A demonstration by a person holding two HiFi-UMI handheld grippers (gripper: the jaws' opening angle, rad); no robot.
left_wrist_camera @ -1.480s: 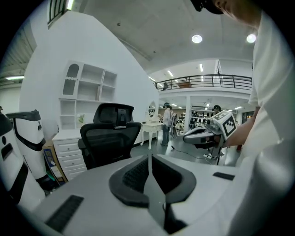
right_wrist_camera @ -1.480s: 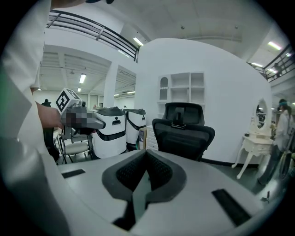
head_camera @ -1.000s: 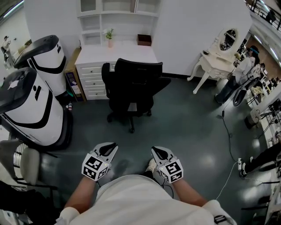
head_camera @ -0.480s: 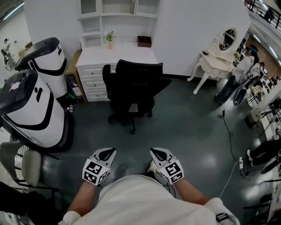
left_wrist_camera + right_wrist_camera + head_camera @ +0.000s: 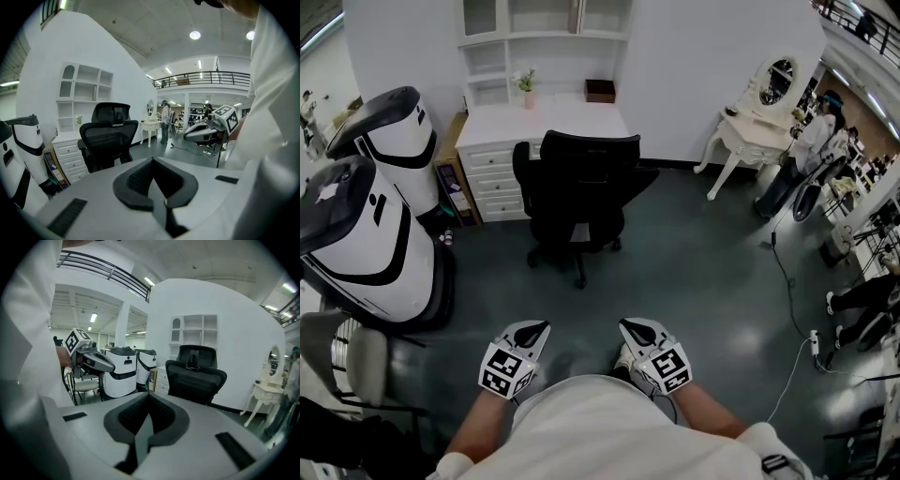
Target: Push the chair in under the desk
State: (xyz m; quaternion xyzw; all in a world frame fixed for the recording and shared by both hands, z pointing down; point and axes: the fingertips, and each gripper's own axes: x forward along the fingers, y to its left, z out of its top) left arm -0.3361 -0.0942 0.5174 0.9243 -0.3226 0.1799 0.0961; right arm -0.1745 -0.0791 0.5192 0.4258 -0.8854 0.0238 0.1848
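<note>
A black office chair (image 5: pixel 581 187) stands on the dark floor, pulled out from the white desk (image 5: pixel 539 117), with its back towards me. Both grippers hover close to my body, well short of the chair. The left gripper (image 5: pixel 534 326) points at it, and its jaws are closing to a shut stand with nothing between them. The right gripper (image 5: pixel 633 325) is shut and empty. In the left gripper view the chair (image 5: pixel 110 140) stands beyond the shut left gripper (image 5: pixel 151 159). In the right gripper view the chair (image 5: pixel 194 376) rises beyond the shut right gripper (image 5: pixel 149 394).
Two large white-and-black machines (image 5: pixel 366 225) (image 5: pixel 394 131) stand left of the chair. A white vanity table with a mirror (image 5: pixel 759 117) is at the right, with people (image 5: pixel 820 141) beyond it. A cable (image 5: pixel 787 281) trails over the floor. A grey seat (image 5: pixel 356 352) is at lower left.
The head view has drifted slightly, so the chair and desk sit a little further left. Both grippers stay near my body. The chair has not moved on the floor.
</note>
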